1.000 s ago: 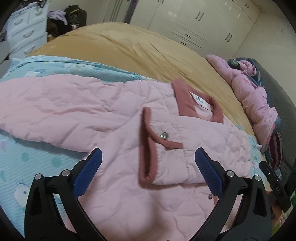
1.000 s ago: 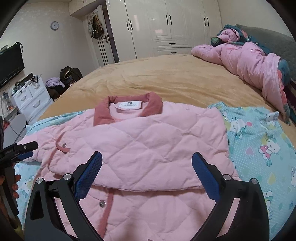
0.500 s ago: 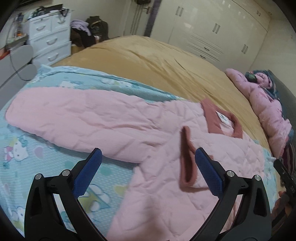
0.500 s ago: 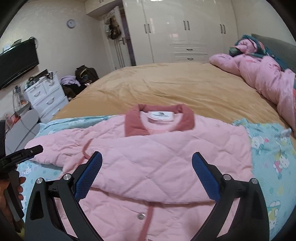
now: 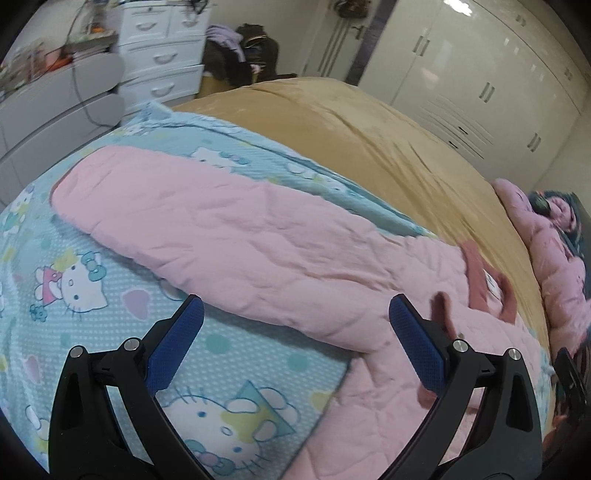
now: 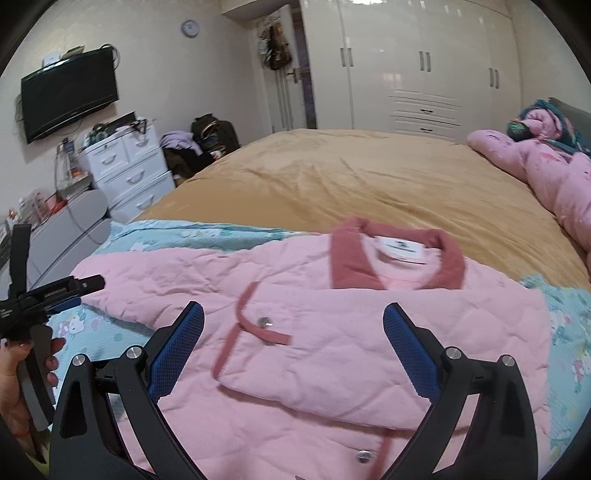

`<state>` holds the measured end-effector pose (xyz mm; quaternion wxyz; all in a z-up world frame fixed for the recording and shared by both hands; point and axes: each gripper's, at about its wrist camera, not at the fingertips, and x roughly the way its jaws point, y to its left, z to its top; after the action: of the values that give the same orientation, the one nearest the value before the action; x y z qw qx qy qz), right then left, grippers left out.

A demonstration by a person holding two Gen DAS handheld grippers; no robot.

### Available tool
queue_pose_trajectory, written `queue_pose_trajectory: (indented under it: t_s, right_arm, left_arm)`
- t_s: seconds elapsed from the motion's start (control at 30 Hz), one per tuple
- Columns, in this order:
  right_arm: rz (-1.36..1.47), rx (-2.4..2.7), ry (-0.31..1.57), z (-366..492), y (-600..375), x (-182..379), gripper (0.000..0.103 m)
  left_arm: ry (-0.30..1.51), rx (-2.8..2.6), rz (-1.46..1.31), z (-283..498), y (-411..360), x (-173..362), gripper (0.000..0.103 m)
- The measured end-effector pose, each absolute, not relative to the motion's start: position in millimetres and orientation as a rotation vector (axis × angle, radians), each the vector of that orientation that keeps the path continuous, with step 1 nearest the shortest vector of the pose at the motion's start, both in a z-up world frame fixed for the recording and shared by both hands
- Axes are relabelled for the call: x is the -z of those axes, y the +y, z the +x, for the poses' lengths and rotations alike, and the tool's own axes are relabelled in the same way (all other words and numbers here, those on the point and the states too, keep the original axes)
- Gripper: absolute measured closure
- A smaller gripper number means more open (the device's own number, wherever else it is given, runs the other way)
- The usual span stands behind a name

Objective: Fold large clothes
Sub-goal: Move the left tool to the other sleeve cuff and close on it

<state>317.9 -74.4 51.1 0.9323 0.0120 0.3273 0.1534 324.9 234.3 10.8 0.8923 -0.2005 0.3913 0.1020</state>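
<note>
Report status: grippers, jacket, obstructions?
Left gripper open, empty. Right gripper open, empty. Pink jacket flat on bed, one sleeve unfolded. No obstructions.

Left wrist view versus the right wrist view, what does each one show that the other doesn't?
Only the left wrist view shows the whole unfolded sleeve stretched across the cartoon-print sheet, out to its cuff end.

Only the right wrist view shows the wall television, the clock, the sleeve already folded over the chest, and the left gripper from outside, in a hand.

Both show the pink quilted jacket, its dark pink collar, the tan bedspread, the white drawers and the wardrobe.
</note>
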Motion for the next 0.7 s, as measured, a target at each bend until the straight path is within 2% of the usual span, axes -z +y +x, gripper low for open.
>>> queue_pose_trajectory:
  t_s: [0.7]
  right_arm:
    - [-0.088, -0.537, 0.736, 332.9, 62.2, -27.9, 0.006]
  left_arm:
    - [0.829, -0.415, -0.566, 328.7, 332.6, 25.9, 0.009]
